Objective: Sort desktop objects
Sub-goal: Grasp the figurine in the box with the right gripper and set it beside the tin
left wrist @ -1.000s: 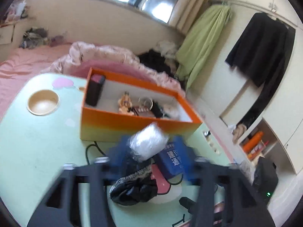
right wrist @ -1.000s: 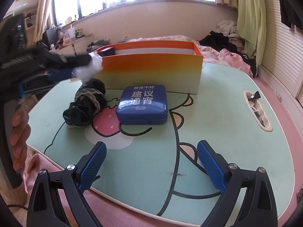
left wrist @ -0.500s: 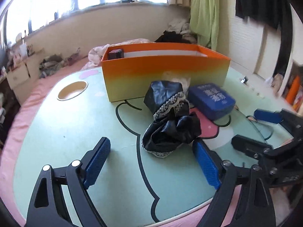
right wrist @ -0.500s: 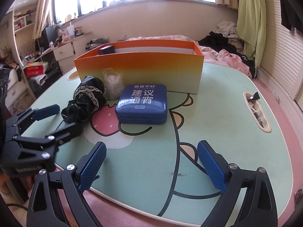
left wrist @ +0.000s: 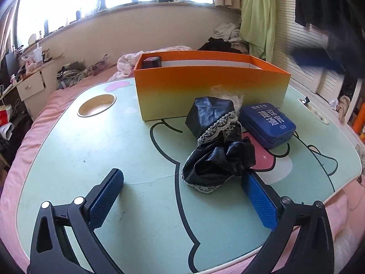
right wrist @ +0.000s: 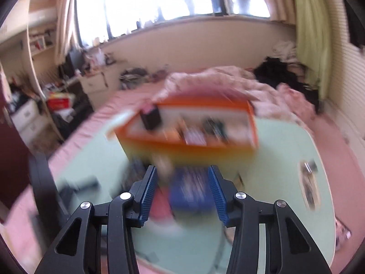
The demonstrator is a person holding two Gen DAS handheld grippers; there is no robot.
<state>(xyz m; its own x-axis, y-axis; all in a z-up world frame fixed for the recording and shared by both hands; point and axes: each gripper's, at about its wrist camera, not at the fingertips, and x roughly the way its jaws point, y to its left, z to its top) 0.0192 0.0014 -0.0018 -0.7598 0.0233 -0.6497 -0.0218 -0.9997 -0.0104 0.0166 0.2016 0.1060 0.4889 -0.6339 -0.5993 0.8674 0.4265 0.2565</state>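
Observation:
An orange box stands at the back of the green table and holds a black item. A crumpled black lace cloth, a clear plastic wad and a blue tin lie in front of it. My left gripper is open and empty, low over the table, just before the cloth. My right gripper is raised high and blurred, half closed, above the blue tin and before the box. It holds nothing that I can see.
A round cup recess is in the table's back left. A slot with small items is at its right edge. A pink bed with clothes lies behind. Drawers and clutter stand at the left.
My left gripper dropped the plastic wad by the box and drew back low and open. My right gripper rose fast above the table and narrowed its jaws.

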